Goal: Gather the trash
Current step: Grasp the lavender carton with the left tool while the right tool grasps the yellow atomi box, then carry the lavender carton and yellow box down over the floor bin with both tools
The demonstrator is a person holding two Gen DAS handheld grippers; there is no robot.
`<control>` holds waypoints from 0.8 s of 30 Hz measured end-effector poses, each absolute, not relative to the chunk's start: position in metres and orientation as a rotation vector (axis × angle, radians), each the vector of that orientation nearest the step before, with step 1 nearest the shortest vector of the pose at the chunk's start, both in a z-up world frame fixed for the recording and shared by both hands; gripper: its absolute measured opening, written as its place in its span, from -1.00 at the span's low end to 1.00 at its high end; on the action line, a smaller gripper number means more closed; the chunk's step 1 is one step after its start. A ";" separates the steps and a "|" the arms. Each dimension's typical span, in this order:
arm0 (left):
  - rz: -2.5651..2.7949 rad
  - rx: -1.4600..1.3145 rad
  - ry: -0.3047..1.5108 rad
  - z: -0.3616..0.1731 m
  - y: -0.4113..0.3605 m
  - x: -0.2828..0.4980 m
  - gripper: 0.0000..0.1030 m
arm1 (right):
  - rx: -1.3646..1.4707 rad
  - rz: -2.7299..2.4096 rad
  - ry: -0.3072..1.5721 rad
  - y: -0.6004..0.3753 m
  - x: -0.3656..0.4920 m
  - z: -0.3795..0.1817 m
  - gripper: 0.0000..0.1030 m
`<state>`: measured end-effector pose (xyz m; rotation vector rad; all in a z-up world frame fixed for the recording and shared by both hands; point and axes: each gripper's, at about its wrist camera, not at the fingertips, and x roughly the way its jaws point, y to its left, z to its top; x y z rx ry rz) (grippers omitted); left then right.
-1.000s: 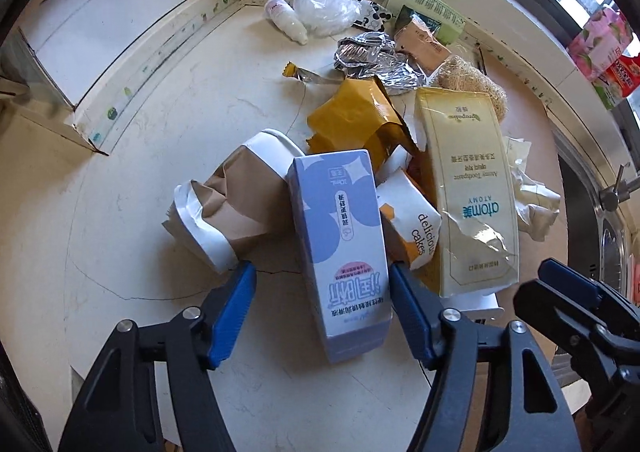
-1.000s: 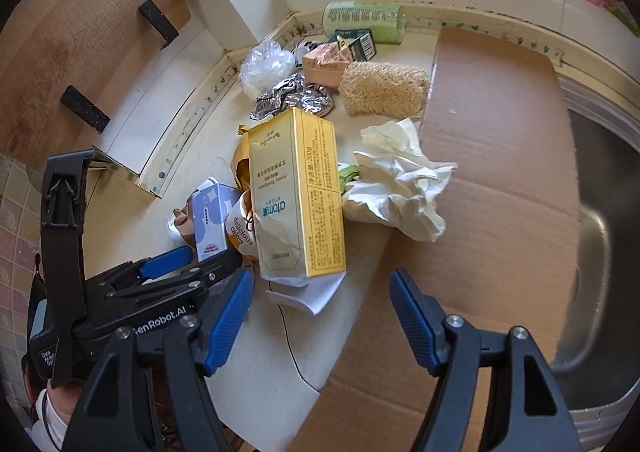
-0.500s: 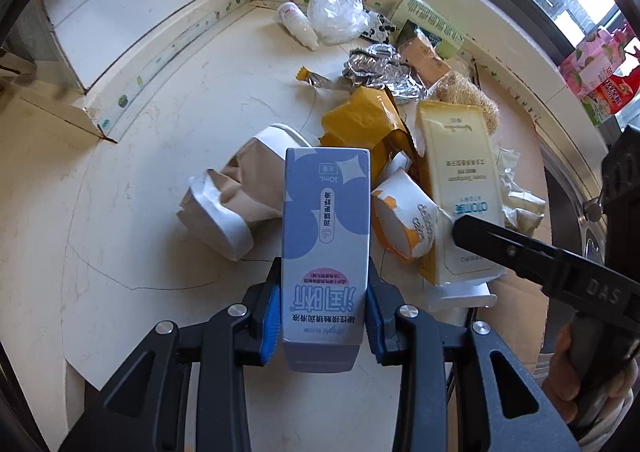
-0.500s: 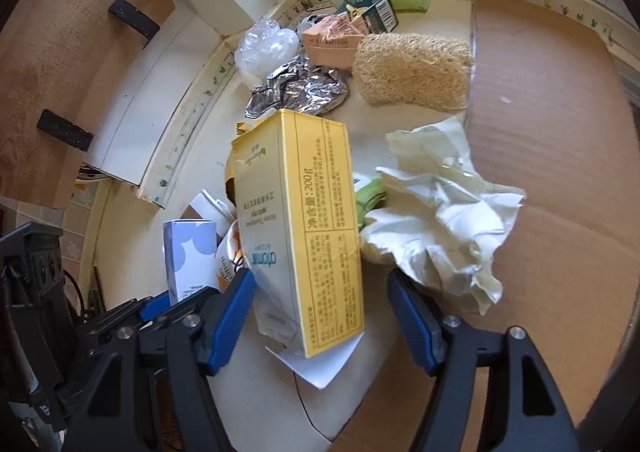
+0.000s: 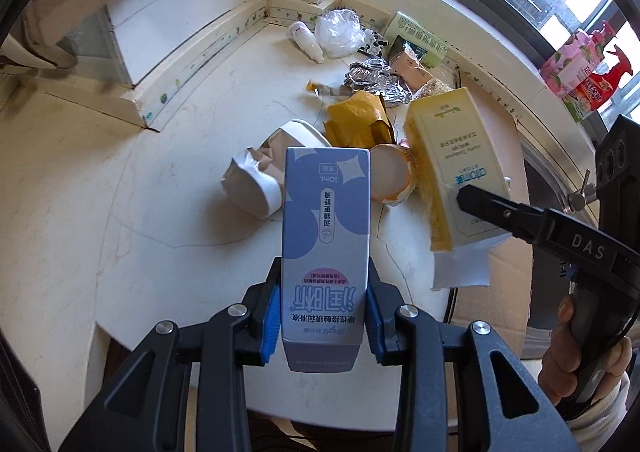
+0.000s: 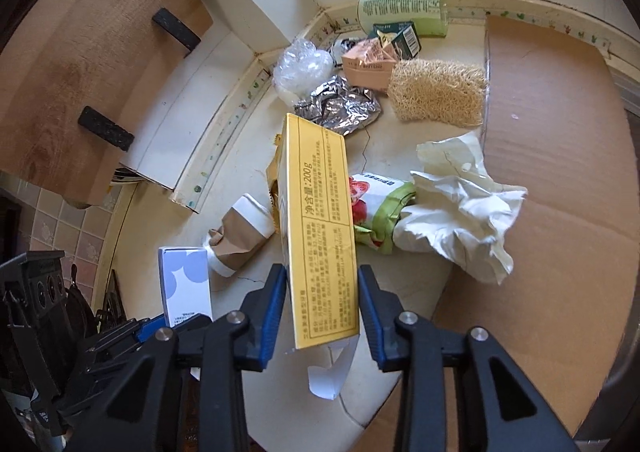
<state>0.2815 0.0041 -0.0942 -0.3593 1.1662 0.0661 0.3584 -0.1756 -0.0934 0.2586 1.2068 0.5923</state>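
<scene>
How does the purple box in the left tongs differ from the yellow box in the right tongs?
The purple box is pale purple with white shapes; the yellow box is yellow and cream. The yellow box looks larger and longer than the purple box. The yellow box has an open end with a white flap hanging out; the purple box looks closed. Both are printed cartons, each clamped near one end: left tongs, right tongs.

box (image 5: 325, 236): lavender, blue blobs | carton (image 6: 320, 236): yellow | foil (image 6: 338, 105): probably silver

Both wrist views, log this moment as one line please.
left tongs: shut on blue box | right tongs: shut on yellow box | left on counter: cup, foil, tissue
</scene>
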 end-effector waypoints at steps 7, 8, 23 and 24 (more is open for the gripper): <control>0.030 -0.322 1.131 -0.061 0.018 0.239 -0.35 | 0.249 0.582 1.126 -0.178 0.306 -0.051 -0.30; 0.016 -0.312 1.125 -0.057 0.020 0.231 -0.35 | 0.245 0.579 1.113 -0.177 0.294 -0.045 -0.30; -0.177 -0.173 1.093 -0.040 0.047 0.105 -0.35 | 0.274 0.470 1.034 -0.134 0.106 -0.023 -0.30; -0.187 -0.171 1.096 -0.043 0.048 0.099 -0.35 | 0.278 0.460 1.040 -0.133 0.095 -0.027 -0.30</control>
